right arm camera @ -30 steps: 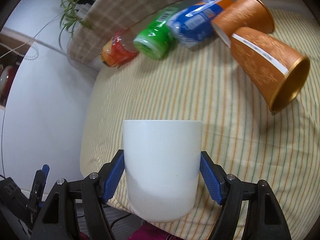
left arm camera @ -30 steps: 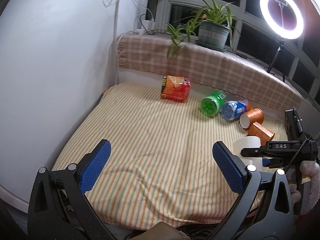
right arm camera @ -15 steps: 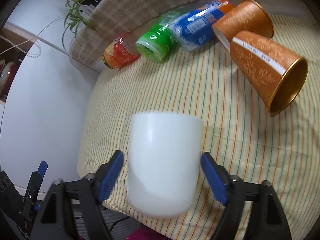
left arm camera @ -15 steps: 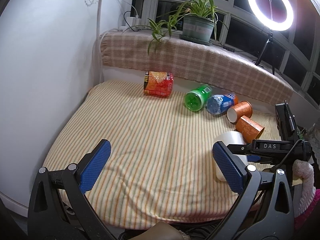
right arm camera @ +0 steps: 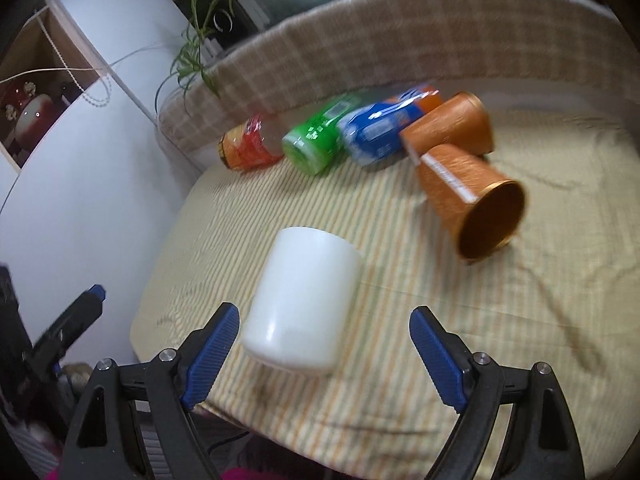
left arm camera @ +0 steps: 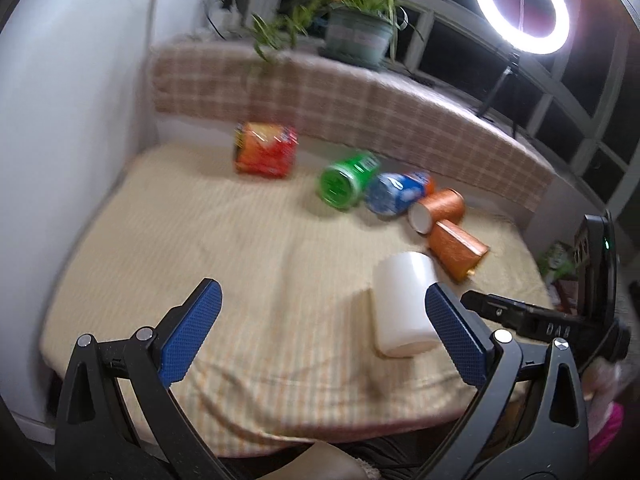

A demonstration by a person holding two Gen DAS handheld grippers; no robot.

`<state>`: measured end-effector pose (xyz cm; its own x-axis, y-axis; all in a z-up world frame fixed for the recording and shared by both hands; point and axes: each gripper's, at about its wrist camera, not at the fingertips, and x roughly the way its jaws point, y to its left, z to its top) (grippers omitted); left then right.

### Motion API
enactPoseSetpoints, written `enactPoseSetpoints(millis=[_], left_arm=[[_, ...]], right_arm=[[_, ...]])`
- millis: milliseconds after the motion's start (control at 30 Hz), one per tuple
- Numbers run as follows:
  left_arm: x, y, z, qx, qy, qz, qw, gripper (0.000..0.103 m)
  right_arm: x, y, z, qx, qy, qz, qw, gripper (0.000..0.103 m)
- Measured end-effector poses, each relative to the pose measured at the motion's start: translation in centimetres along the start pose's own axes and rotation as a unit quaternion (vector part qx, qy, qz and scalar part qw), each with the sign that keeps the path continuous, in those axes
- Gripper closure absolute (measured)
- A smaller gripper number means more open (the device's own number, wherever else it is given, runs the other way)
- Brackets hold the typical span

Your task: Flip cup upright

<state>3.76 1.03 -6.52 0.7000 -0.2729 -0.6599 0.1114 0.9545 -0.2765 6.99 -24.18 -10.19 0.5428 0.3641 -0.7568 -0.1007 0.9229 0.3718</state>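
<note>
A white cup point(right arm camera: 302, 298) stands free on the striped cloth point(right arm camera: 400, 260) near the front edge; it also shows in the left wrist view point(left arm camera: 404, 304). Whether its mouth faces up or down I cannot tell. My right gripper point(right arm camera: 324, 356) is open just behind the cup, its left finger point(right arm camera: 210, 354) close to the cup's side, not touching. My left gripper point(left arm camera: 320, 334) is open and empty above the front of the cloth, left of the cup. Two orange paper cups point(right arm camera: 472, 196) lie on their sides behind the white cup.
A green can point(right arm camera: 316, 142), a blue can point(right arm camera: 380, 130) and a red-orange snack pack point(right arm camera: 248, 148) lie along the back by the checked backrest point(right arm camera: 360, 48). A white cabinet point(left arm camera: 60, 100) is at the left. A plant point(left arm camera: 356, 28) and ring light point(left arm camera: 520, 6) stand behind.
My right gripper has opened and let go of the white cup, then drawn back. The cup now stands on the cloth. My left gripper shifted its view slightly.
</note>
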Motion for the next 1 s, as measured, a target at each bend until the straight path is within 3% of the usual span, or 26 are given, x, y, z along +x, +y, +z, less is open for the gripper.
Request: enactPoseSetpoints(millis=[267,467,667,900,1000], left_arm=[[4.0,-1.8,1.4,-0.029,0.093,-0.098,0.9904,0.000],[7.7,-3.1,2.1,-0.058,0.161,-0.145,0.9744,0.000],[11.5,-3.6,2.5,-0.070,0.212,-0.150,0.9633,0.000],[14.5,-4.4,2.6,-0.058,0.237,-0.132,0.9608,0.000],[15.6,-4.5,2.4,-0.056,0.249,-0.127,0.9584,0.007]], right_arm=[[-4.1,-3.0,-3.1,0.023,-0.041,-0.056,0.997,0.013],[-5.8,-5.6,-4.8,0.061,-0.050,-0.078,0.994,0.013],[-6.5,-7.0,-5.7,0.082,-0.053,-0.085,0.992,0.013],[-6.5,-7.5,-6.2,0.091,-0.050,-0.083,0.991,0.013],[-6.5,-7.5,-6.3,0.091,-0.048,-0.083,0.991,0.013]])
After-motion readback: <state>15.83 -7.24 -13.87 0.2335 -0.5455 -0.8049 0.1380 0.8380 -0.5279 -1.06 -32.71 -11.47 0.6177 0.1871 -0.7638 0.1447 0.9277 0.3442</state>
